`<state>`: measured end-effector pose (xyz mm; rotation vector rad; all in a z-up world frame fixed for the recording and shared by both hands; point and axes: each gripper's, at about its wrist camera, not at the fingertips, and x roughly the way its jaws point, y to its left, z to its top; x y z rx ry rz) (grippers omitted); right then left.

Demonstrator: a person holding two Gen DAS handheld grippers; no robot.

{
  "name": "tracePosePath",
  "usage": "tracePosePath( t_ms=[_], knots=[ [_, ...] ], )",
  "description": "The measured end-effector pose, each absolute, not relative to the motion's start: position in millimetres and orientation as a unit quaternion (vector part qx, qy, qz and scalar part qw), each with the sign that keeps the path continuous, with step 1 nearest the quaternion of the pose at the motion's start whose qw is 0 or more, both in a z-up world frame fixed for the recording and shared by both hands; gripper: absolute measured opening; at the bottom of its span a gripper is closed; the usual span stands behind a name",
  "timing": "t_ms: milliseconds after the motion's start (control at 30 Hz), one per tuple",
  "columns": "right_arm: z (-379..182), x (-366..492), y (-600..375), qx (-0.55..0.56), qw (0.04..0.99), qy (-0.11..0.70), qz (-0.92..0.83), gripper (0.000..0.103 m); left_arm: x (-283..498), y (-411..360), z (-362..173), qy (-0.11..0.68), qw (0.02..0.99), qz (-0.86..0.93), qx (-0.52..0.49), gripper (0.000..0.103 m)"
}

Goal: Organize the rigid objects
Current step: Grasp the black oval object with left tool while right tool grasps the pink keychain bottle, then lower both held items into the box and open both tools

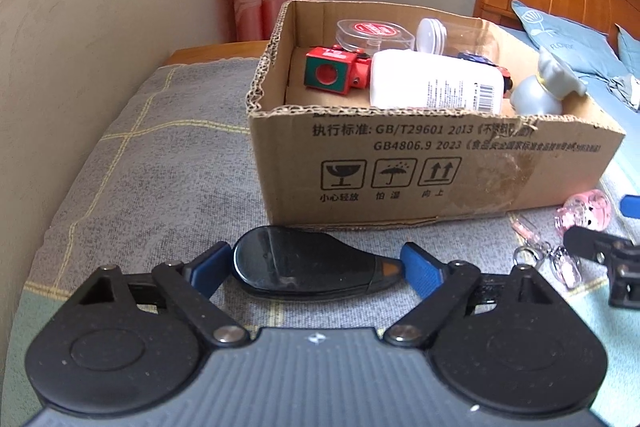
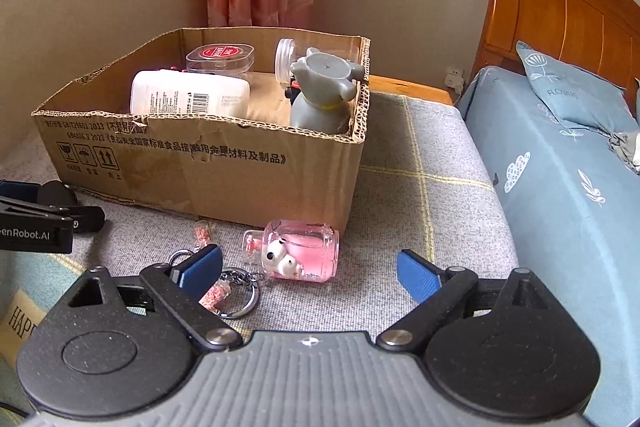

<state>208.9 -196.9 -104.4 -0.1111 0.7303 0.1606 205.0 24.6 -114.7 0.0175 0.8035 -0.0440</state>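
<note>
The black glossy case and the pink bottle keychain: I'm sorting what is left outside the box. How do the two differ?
The black glossy case is opaque, flat and teardrop-shaped; the pink bottle keychain is see-through, chunky, with a small white figure inside. The case lies bare between the left gripper's pads; the bottle trails a chain and ring ahead of the right gripper, jaws wide. Both lie on the grey blanket outside the cardboard box.
</note>
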Motion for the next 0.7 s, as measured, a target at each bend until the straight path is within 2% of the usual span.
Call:
tracePosePath(
  t_ms=[33,100,233,500,600,700],
  knots=[
    [-105,211,-196,-0.053,0.929,0.358,0.08,0.083,205,25,-115,0.39,0.92,-0.025,0.011,0.091],
    [-106,213,-194,-0.05,0.927,0.361,0.086,0.081,204,26,-115,0.388,0.921,-0.029,0.014,0.092],
    [-111,219,-191,-0.046,0.923,0.371,0.086,0.069,205,26,-115,0.385,0.922,-0.034,0.016,0.092],
    [-111,224,-192,-0.046,0.922,0.376,0.087,0.065,204,22,-114,0.385,0.92,-0.06,0.04,0.092],
    [-110,223,-192,-0.047,0.921,0.376,0.088,0.059,202,23,-113,0.387,0.918,-0.075,0.049,0.092],
    [-109,223,-193,-0.047,0.92,0.38,0.088,0.059,202,23,-112,0.39,0.915,-0.085,0.051,0.089]
  ],
)
